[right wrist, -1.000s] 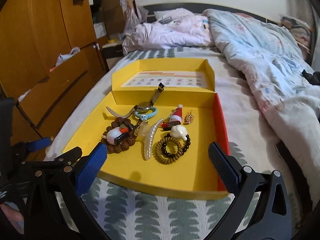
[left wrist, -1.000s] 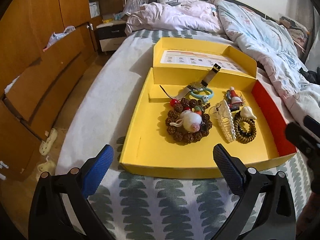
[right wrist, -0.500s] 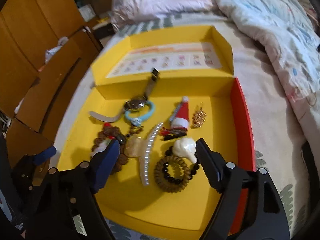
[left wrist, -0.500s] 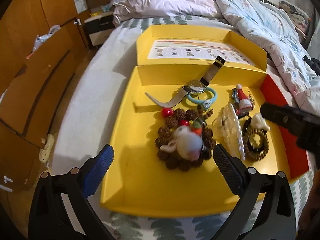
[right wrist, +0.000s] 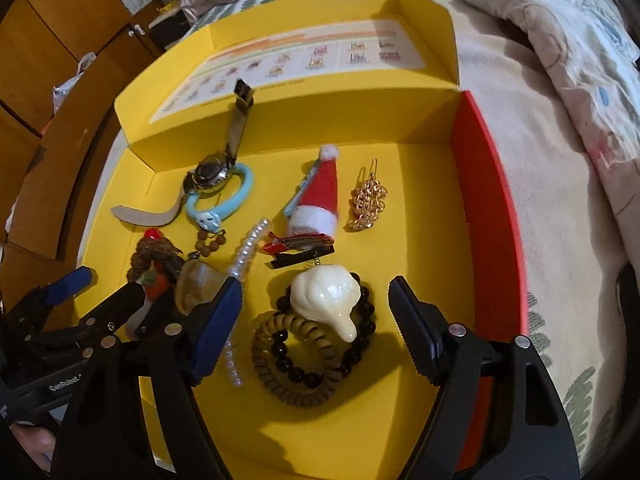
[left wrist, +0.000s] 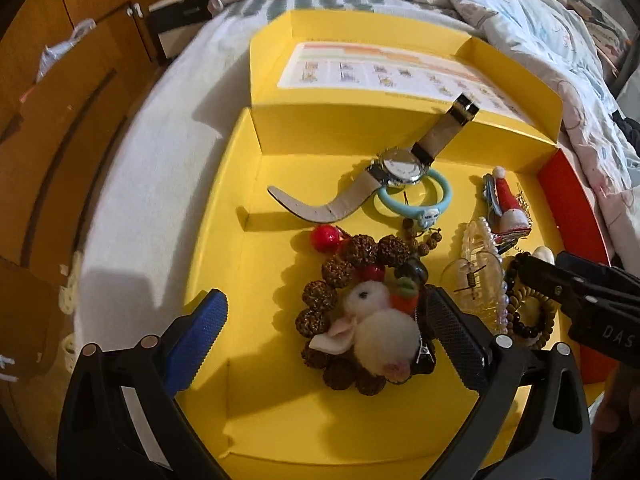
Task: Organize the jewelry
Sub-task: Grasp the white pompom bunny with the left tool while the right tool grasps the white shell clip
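I see bare floor in the yellow box (left wrist: 224, 240) along its left side and near edge; its right wall is red. The jewelry crowds the middle: a watch (left wrist: 396, 168) far, a clear hair clip (left wrist: 480, 276) between the piles. My left gripper (left wrist: 324, 332) hangs wide over the brown bead bracelet with a plush rabbit (left wrist: 372, 320). My right gripper (right wrist: 316, 320) hangs wide around the white shell (right wrist: 326, 292) on dark bead bracelets (right wrist: 304, 360).
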